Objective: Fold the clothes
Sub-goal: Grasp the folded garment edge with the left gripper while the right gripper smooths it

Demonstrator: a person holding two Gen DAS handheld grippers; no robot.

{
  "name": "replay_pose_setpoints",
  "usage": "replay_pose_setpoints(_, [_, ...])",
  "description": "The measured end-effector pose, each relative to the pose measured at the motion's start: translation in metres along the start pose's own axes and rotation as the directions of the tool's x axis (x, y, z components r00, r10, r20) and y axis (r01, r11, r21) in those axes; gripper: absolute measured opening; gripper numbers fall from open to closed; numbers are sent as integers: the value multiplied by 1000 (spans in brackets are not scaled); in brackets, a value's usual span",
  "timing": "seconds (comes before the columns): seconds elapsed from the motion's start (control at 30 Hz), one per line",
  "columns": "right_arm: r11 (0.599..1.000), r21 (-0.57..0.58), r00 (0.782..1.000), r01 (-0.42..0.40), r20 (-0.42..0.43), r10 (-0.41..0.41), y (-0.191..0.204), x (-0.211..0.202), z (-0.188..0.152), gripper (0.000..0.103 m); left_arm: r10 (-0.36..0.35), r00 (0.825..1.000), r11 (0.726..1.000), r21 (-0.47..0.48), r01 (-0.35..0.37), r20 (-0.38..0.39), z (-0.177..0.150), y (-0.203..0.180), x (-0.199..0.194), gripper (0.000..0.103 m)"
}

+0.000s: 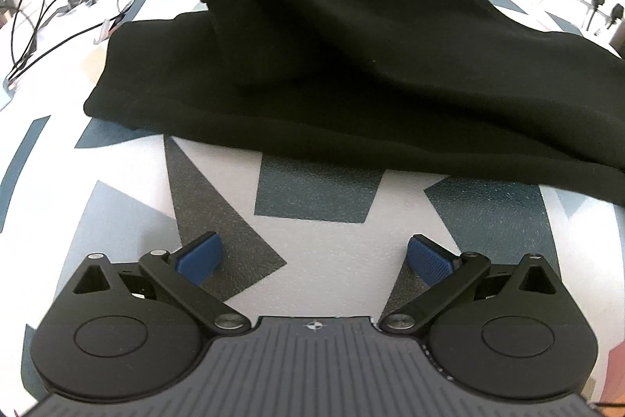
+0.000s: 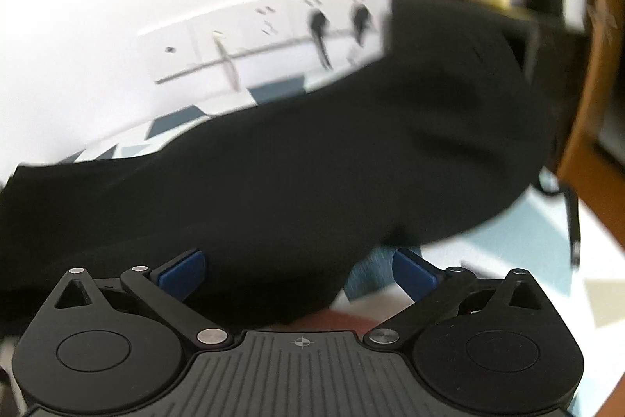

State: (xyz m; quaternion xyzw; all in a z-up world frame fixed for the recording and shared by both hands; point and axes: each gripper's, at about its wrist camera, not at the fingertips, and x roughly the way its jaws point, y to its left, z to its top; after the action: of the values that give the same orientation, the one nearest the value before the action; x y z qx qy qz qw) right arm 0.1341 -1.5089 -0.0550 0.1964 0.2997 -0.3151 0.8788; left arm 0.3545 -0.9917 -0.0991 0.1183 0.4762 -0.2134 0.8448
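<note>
Lying part-folded on the patterned table (image 1: 320, 245), the black garment (image 1: 351, 65) has one layer doubled over, likely mid-fold; left gripper (image 1: 312, 256) hangs open and empty short of its near hem; right gripper (image 2: 299, 272) gapes wide over cloth, clamping nothing.

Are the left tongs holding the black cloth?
No. The left tongs stand open over the bare patterned table, short of the black cloth.

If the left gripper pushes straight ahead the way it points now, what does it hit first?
Probably the patterned tabletop: the open left gripper tilts down at bare surface. The near edge of the black garment lies just beyond; depth is hard to judge.
</note>
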Motion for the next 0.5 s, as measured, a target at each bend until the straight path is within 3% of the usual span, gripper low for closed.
replay_pose_setpoints(0.13, [999,-31,1000,-23,11,24,12,9,7,102,0,1000,1000,13,-1,10,2,11,3,103])
replay_pose_setpoints(0.2, [999,-9,999,-39,-6,39,14,7,8,102,49,998,998,-42,-47,27,0,24,-5,102])
replay_pose_setpoints(0.3, [997,5,996,-79,-27,79,21,8,9,102,33,996,989,-149,-20,85,4,61,-11,102])
replay_pose_setpoints(0.4, [992,-5,991,-127,-41,127,33,9,8,102,-28,991,961,-269,63,132,13,105,-6,102])
replay_pose_setpoints(0.5, [989,20,988,-149,-43,150,57,7,2,102,-3,990,921,-385,58,143,30,144,13,102])
